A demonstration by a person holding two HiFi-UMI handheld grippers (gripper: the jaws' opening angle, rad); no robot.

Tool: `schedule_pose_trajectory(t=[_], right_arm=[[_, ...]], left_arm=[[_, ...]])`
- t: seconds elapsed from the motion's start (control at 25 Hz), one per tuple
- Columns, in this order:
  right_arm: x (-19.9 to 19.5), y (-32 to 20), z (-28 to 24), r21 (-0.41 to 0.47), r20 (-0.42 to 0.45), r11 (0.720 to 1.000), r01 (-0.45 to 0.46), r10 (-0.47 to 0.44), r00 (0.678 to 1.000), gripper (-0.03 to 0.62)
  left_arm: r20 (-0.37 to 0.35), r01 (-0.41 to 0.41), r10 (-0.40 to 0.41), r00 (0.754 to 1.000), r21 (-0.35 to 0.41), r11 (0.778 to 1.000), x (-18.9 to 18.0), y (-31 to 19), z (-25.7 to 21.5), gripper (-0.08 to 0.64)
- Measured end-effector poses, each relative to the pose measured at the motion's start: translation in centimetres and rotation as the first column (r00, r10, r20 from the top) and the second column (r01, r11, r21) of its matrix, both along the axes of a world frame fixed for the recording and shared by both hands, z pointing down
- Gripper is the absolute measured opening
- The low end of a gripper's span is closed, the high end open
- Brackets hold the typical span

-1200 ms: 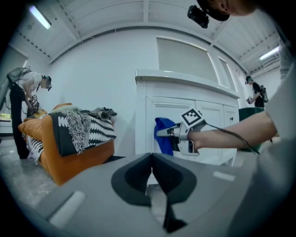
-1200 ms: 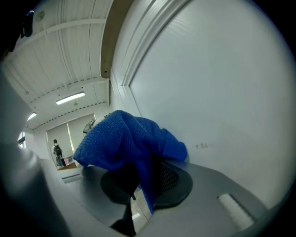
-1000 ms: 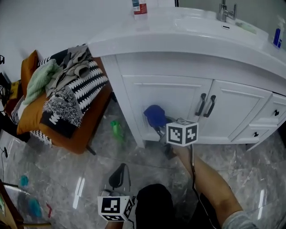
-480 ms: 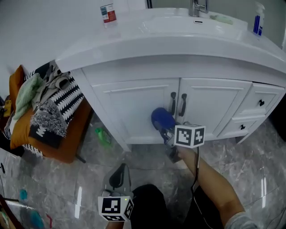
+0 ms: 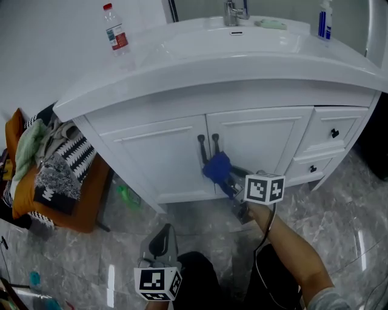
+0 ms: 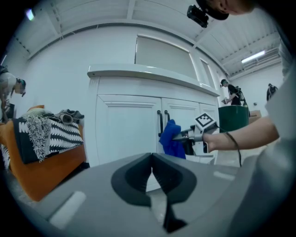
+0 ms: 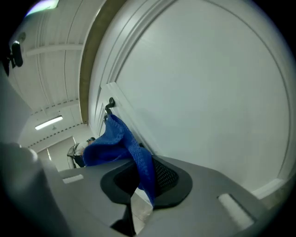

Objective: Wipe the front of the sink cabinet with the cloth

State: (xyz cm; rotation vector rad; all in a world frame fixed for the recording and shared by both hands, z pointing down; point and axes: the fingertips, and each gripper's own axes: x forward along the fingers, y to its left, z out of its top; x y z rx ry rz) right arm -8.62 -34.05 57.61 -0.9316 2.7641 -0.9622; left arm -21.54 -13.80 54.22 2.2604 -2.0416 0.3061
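The white sink cabinet (image 5: 163, 154) fills the upper half of the head view, with two black door handles (image 5: 209, 145) at the middle. My right gripper (image 5: 227, 178) is shut on a blue cloth (image 5: 216, 168), which presses against the right door just below the handles. In the right gripper view the cloth (image 7: 125, 148) hangs from the jaws beside the white door panel (image 7: 208, 106). My left gripper (image 5: 159, 254) is low at the bottom edge, away from the cabinet, shut and empty. In the left gripper view the cloth (image 6: 172, 139) shows against the doors.
An orange bench (image 5: 57, 194) piled with clothes stands left of the cabinet. A green spray bottle (image 5: 127, 195) lies on the marble floor by the cabinet's left corner. A water bottle (image 5: 115, 31), a tap (image 5: 235, 12) and a blue bottle (image 5: 324, 18) stand on the countertop. Drawers (image 5: 330, 136) are at the right.
The right gripper has carried the blue cloth rightwards across the cabinet front, from the left door to below the handles on the right door. The left gripper has stayed low.
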Motion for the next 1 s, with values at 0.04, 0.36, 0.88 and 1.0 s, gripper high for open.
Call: schedule_pose_trajectory(t=[0.04, 0.36, 0.88, 1.0], right_arm=[[0.7, -0.2, 0.0, 0.009, -0.001, 1.0, -0.015, 0.015, 1.0, 0.052], [4.6, -1.9, -0.6, 0.005, 0.086, 0.996, -0.089, 0.089, 0.992, 0.052], [15.7, -3.5, -0.8, 0.023, 0.084, 0.968, -0.251, 0.248, 0.965, 0.054], [18.1, -3.9, -0.2, 0.027, 0.069, 0.955, -0.296, 0.293, 0.954, 0.055]], left_arm=[[0.002, -0.005, 0.005, 1.0, 0.001, 1.0, 0.4, -0.2, -0.1, 0.012], [0.031, -0.034, 0.034, 0.999, -0.008, 0.999, 3.0, -1.0, -0.2, 0.011], [0.049, -0.084, 0.084, 0.995, -0.012, 0.996, 6.1, -1.6, -0.2, 0.012], [0.055, -0.102, 0.103, 0.993, -0.012, 0.995, 7.1, -1.8, -0.4, 0.011]])
